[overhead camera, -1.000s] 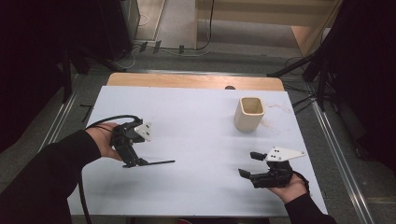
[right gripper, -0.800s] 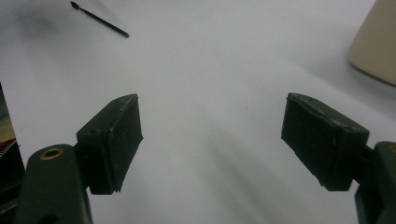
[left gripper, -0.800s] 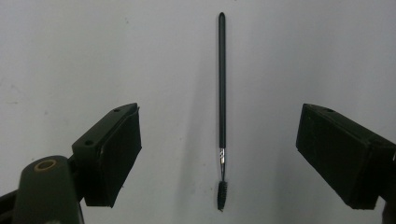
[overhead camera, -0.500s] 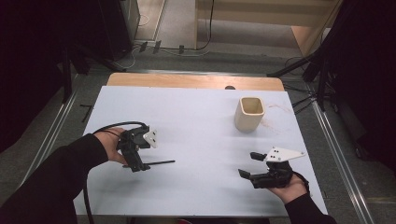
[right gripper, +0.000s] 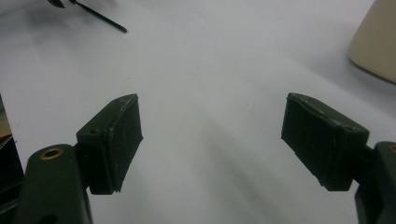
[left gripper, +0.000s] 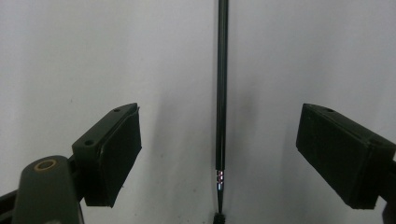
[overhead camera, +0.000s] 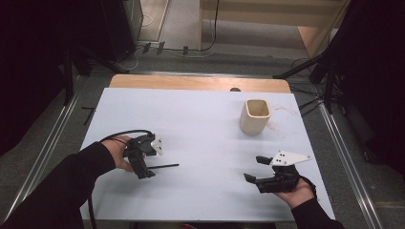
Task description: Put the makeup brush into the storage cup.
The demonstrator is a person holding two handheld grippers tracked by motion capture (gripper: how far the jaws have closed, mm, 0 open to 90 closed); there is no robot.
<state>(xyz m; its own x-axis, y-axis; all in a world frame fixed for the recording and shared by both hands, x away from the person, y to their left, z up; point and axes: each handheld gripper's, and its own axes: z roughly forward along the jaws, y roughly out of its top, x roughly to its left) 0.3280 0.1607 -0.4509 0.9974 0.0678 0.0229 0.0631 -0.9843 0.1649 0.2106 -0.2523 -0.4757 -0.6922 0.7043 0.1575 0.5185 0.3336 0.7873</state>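
Observation:
A thin black rod (overhead camera: pixel 165 166) lies flat on the white table (overhead camera: pixel 205 129), left of the middle. My left gripper (overhead camera: pixel 143 167) hovers over the rod's left end, tilted down at it. In the left gripper view the rod (left gripper: pixel 221 93) runs straight up between the two wide-apart jaws of the left gripper (left gripper: pixel 223 140), and neither pad touches it. My right gripper (overhead camera: pixel 252 168) rests low at the front right, open, with bare table between its jaws. The right gripper (right gripper: pixel 212 121) looks across the table toward the rod's tip (right gripper: pixel 100 18).
A cream square cup (overhead camera: pixel 255 117) stands upright at the back right, and its wall (right gripper: pixel 376 42) edges into the right gripper view. A wooden strip (overhead camera: pixel 200 82) borders the table's far edge. Metal floor rails (overhead camera: pixel 47 148) run along both sides.
My left hand and gripper have shifted a little right and toward the front edge, over the rod's left end. The rod, the cup and the right gripper have stayed put.

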